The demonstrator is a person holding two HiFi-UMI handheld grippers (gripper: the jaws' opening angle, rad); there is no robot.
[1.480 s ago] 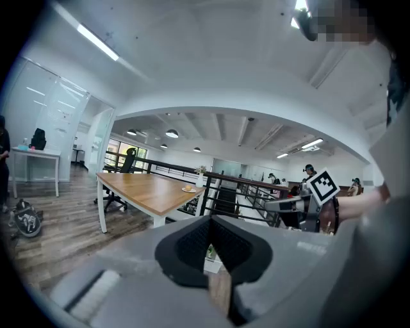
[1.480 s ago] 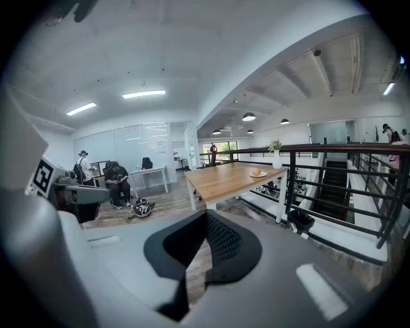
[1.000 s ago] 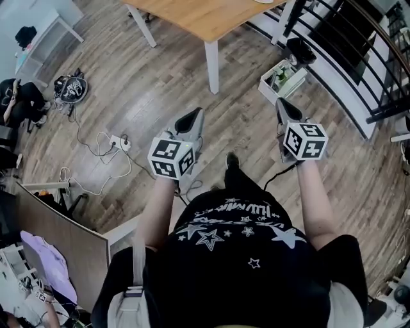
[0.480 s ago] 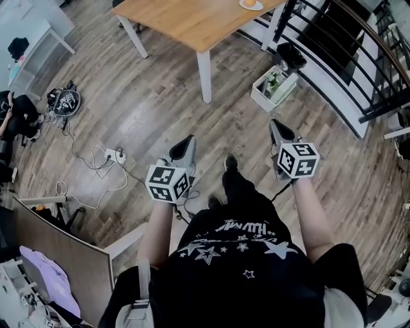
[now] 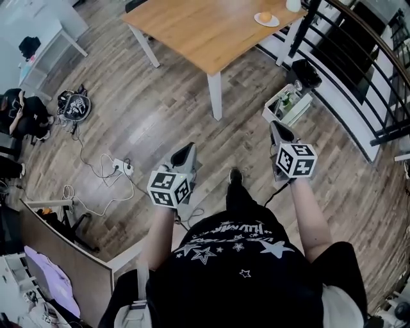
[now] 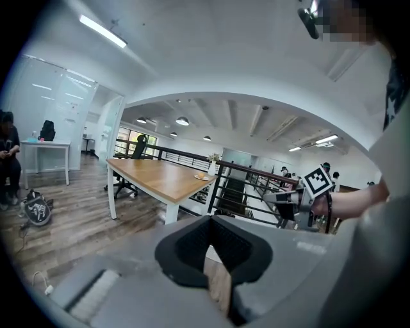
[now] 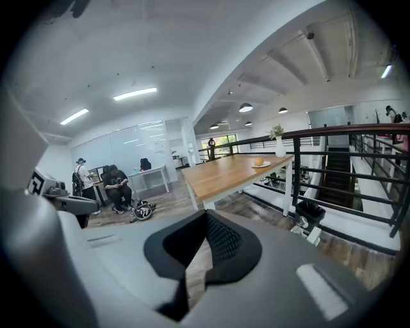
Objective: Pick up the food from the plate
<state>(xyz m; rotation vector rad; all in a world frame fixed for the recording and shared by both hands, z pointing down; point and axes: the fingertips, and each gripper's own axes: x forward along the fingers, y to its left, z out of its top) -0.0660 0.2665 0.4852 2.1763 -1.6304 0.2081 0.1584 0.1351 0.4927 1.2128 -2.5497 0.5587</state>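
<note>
An orange piece of food (image 5: 265,16) lies on a small white plate (image 5: 273,22) at the far right corner of the wooden table (image 5: 205,32), well ahead of both grippers. The right gripper view also has the food (image 7: 258,161) and plate (image 7: 262,165) far off on the table (image 7: 224,174). In the left gripper view the plate (image 6: 202,177) is tiny. My left gripper (image 5: 182,154) and right gripper (image 5: 278,129) are held at waist height over the floor. Each is shut, with nothing between the jaws (image 6: 210,224) (image 7: 205,214).
A white vase (image 5: 293,5) stands beside the plate. A black railing (image 5: 359,57) runs along the right, with a white crate of bottles (image 5: 286,102) and a black bin (image 5: 306,72) at its foot. Cables and a power strip (image 5: 122,168) lie on the floor at left, near a seated person (image 5: 19,106).
The person has stepped closer to the table, so more of it and the plate with the food have come into the head view. Both grippers stay shut and level.
</note>
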